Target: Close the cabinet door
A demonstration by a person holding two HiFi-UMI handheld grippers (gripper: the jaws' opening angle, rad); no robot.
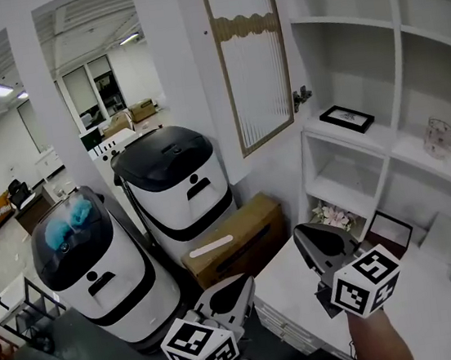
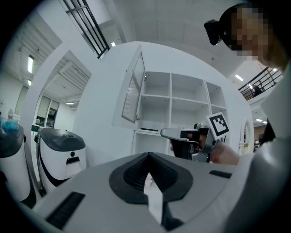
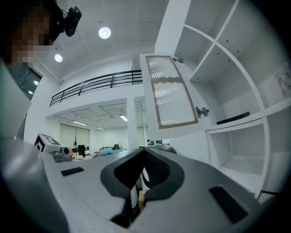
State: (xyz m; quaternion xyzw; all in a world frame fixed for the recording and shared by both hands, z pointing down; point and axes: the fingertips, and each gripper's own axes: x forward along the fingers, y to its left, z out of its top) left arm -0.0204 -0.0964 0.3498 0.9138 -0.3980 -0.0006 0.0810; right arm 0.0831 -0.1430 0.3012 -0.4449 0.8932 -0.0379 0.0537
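The cabinet door [image 1: 250, 56], a wood-framed ribbed glass panel, stands swung open on the left side of the white shelf cabinet [image 1: 393, 25]; its hinge [image 1: 302, 95] shows at the lower right edge. The door also shows in the left gripper view [image 2: 134, 98] and in the right gripper view [image 3: 170, 93]. My right gripper [image 1: 297, 231] is shut and empty, low in front of the cabinet, well below the door and apart from it. My left gripper [image 1: 247, 279] is lower and further left, jaws together, holding nothing. Both point level toward the cabinet.
Two white machines with black tops [image 1: 180, 181] [image 1: 88, 259] stand left of the cabinet, with a cardboard box [image 1: 237, 239] beside them. On the shelves are a dark picture frame [image 1: 347, 118], a glass [image 1: 439, 137], flowers [image 1: 333, 217] and a second frame [image 1: 389, 232]. A white counter [image 1: 422, 297] lies under my right hand.
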